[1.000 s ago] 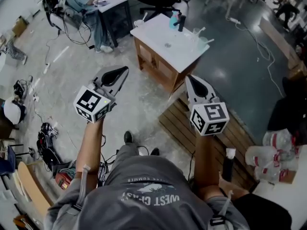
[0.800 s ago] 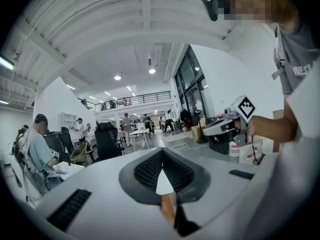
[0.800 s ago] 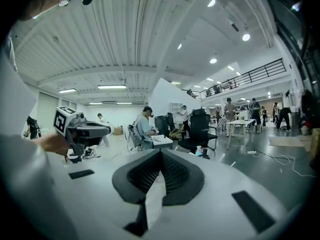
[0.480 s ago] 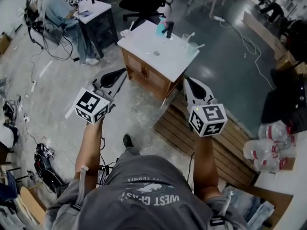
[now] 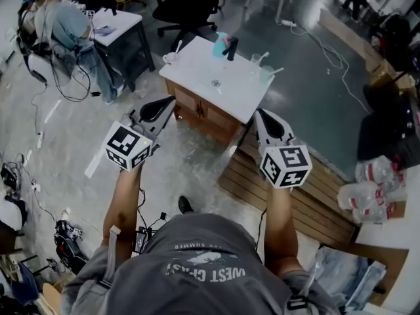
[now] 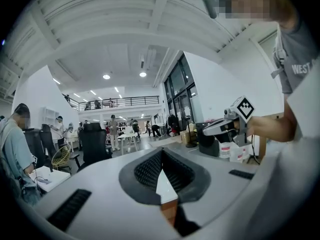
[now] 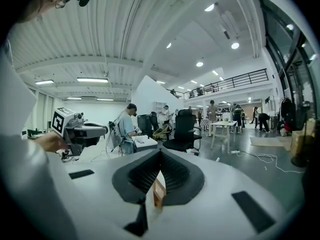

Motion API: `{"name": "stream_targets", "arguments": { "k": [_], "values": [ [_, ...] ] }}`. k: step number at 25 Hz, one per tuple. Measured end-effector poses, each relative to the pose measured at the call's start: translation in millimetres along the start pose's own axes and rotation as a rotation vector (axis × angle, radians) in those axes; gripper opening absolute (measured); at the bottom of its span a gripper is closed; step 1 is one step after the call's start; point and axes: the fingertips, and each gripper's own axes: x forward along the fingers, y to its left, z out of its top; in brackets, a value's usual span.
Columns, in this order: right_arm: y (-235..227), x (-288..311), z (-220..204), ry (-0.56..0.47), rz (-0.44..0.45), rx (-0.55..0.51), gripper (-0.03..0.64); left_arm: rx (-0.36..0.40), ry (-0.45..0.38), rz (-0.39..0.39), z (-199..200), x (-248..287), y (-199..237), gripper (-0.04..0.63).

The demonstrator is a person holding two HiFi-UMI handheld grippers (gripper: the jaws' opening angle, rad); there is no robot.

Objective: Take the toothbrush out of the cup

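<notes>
Left gripper (image 5: 170, 100) and right gripper (image 5: 258, 112) are clenched empty, held short of white-topped wooden table's (image 5: 213, 67) near edge; clear plastic cup (image 5: 266, 75) is set near its far-right edge.

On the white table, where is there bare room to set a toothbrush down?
The near half of the table is bare, below the small object at its centre. The far edge is crowded: blue cup, clear cups.

White-topped table (image 5: 237, 92) — clear cups (image 5: 265, 75); blue container (image 5: 220, 45)
</notes>
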Motion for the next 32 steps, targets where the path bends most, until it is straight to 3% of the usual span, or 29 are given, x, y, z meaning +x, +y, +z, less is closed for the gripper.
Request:
{"name": "stream_targets", "arguments": {
  "k": [9,20,32],
  "values": [
    [28,38,6,0.009,-0.052,-0.012,0.009,-0.009,-0.031,-0.032,-13,-15,54,-0.002],
    [26,72,8,0.031,-0.071,-0.013,0.009,-0.033,-0.029,-0.044,-27,-11,86,0.0],
    [-2,162,17,0.031,-0.009,0.002,0.009,-0.048,0.015,0.036,-50,11,152,0.0]
  ]
}}
